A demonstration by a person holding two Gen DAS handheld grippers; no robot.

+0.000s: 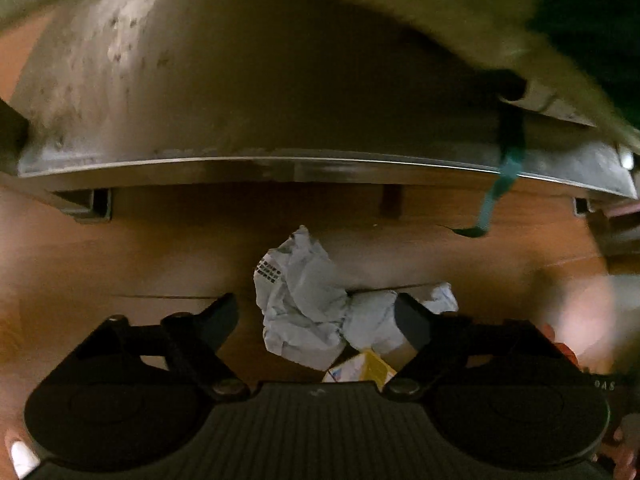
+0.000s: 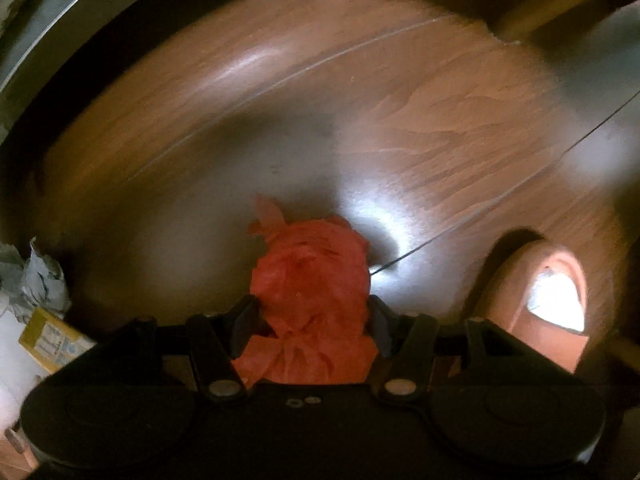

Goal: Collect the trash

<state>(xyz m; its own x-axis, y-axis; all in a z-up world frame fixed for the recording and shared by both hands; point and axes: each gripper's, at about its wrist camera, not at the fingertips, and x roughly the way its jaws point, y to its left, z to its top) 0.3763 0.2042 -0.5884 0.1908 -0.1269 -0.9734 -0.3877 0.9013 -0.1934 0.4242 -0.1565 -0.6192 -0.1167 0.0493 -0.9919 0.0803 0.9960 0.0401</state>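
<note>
Down over the wooden floor (image 1: 100,248) by the metal bed frame (image 1: 280,168), left gripper (image 1: 320,316) spread wide, nothing gripped, crumpled white paper (image 1: 300,304) dead ahead at twelve between its fingers, while right gripper (image 2: 312,316) hugs the red wad (image 2: 312,280), apparently holding it.

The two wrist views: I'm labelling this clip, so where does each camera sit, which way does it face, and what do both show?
Left wrist: on the left gripper, facing down at crumpled white paper on the wooden floor, jaws open around it; a fingernail shows bottom left.
Right wrist: on the right gripper, facing down, jaws closed on a crumpled red plastic bag; a foot shows at right.
Shared: white paper, yellow carton, floor.
</note>
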